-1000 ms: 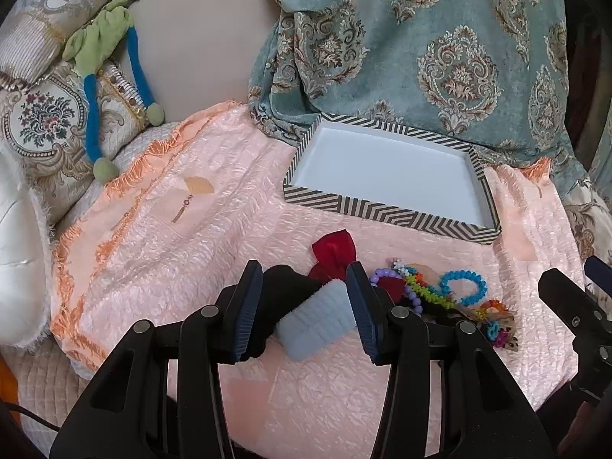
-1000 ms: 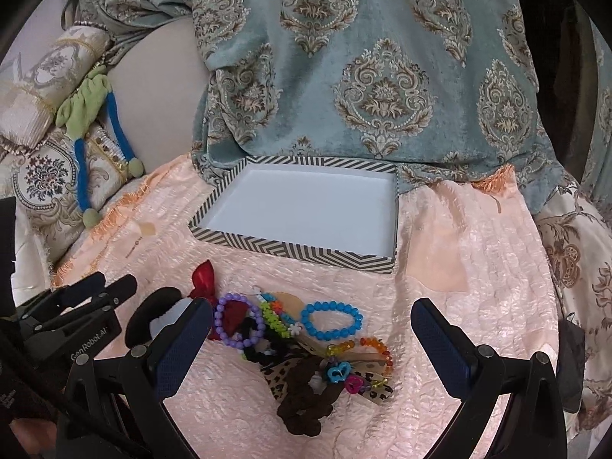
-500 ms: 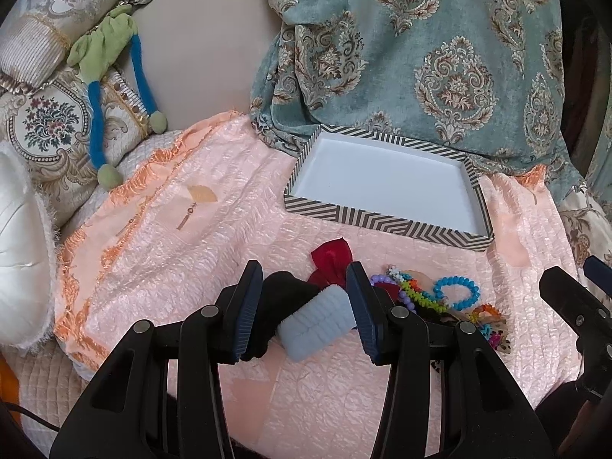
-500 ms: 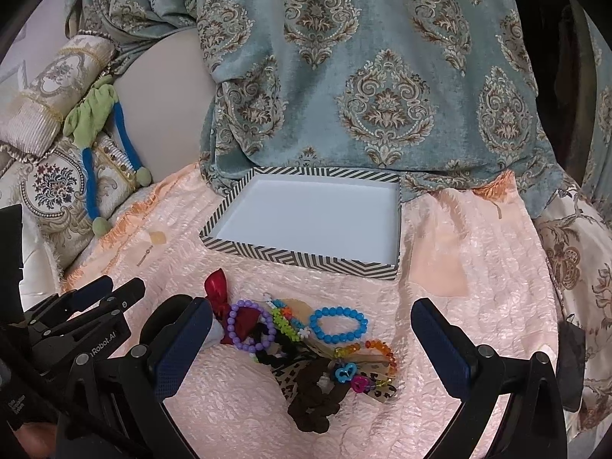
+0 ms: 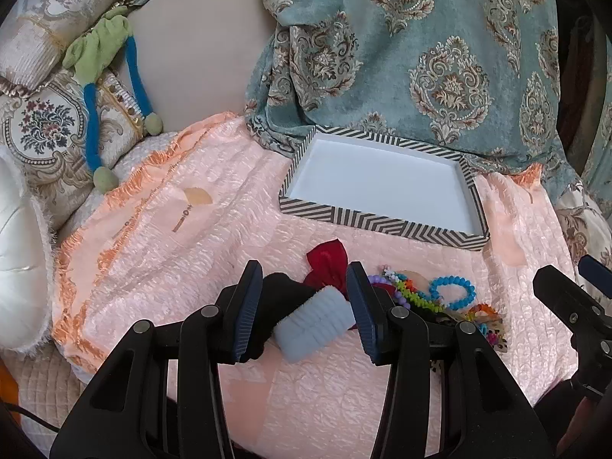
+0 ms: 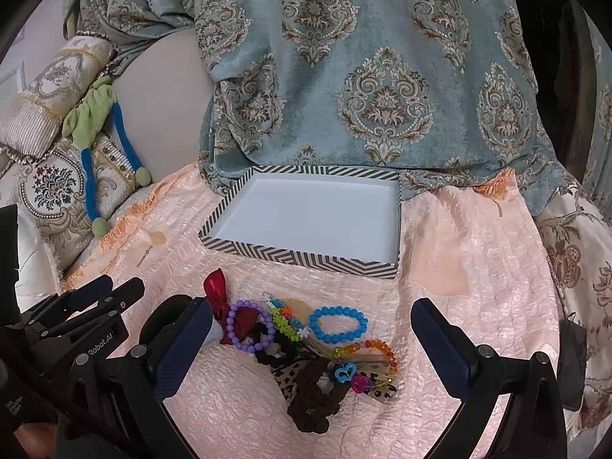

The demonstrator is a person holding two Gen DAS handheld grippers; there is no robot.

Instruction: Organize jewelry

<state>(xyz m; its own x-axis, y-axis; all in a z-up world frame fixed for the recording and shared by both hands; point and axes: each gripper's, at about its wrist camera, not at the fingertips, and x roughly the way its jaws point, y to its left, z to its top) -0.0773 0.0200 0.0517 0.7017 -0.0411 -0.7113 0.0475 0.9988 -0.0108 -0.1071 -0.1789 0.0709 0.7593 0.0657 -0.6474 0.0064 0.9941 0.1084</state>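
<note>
While both tongs hang over the bed with nothing moved into the striped tray (image 6: 302, 262), the main risk is grabbing more than one piece at a time

Left tongs (image 5: 304, 306): jaws wide, straddling a pale blue ribbed scrunchie (image 5: 313, 325) and a black fabric piece (image 5: 281, 298); pads look clear of both, nothing held. Right tongs (image 6: 310, 340): spread wide over the jewelry pile, nothing gripped

Task items: pile sits on the pink bedspread (image 6: 478, 267), at 6 o'clock from the tray and apart from it. In the right wrist view: purple bead bracelet (image 6: 250, 325), blue bead bracelet (image 6: 338, 323), green spiky band (image 6: 283, 323), rainbow bead string (image 6: 378, 348), brown scrunchie (image 6: 313, 401), red ribbon (image 6: 216, 292). Tray is empty

Failure modes, my read:
- bracelets overlap and look interlocked; closing on one probably drags neighbours, which then drop short of the tray
- left jaws bracket two soft items at once, so likely a double pick or a squashed scrunchie slipping out
- bead strings are thin and round, so pads may pinch the bedspread instead and lift cloth, shifting the tray
- soft bed gives under pressure, so depth is hard to judge
- the two tongs sit close at 9 o'clock of the pile; collision possible if both go in together
</note>
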